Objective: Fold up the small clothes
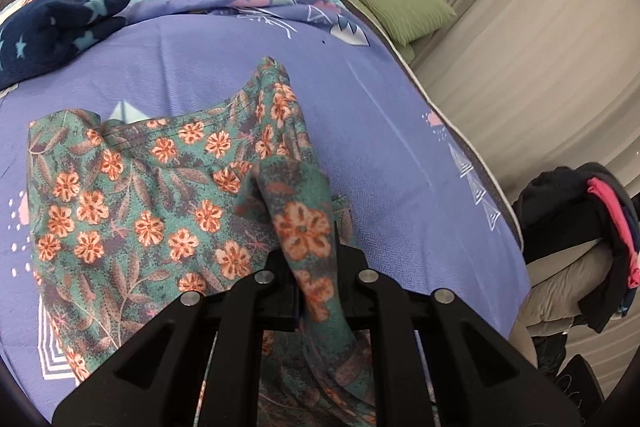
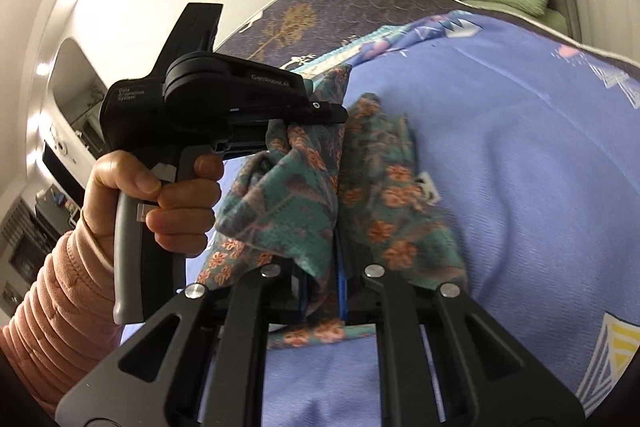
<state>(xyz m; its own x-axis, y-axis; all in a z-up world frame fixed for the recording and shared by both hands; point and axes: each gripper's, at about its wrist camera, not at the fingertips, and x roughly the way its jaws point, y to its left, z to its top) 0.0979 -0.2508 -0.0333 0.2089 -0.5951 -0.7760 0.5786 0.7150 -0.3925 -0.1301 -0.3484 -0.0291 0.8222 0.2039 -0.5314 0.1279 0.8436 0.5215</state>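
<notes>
A green garment with orange flowers [image 1: 160,195] lies partly spread on the blue bedsheet [image 1: 360,115]. My left gripper [image 1: 316,267] is shut on a bunched edge of the floral garment, which rises between its fingers. In the right wrist view, my right gripper [image 2: 324,291] is shut on another part of the same garment [image 2: 384,187], lifted above the sheet [image 2: 520,147]. The left gripper [image 2: 320,115] shows there too, held by a hand, pinching the cloth close above and left of the right gripper.
A dark blue star-patterned garment [image 1: 52,31] lies at the far left of the bed. Green pillows [image 1: 396,3] sit beyond the bed's right edge. A pile of dark and pink clothes [image 1: 592,215] hangs on a chair at right.
</notes>
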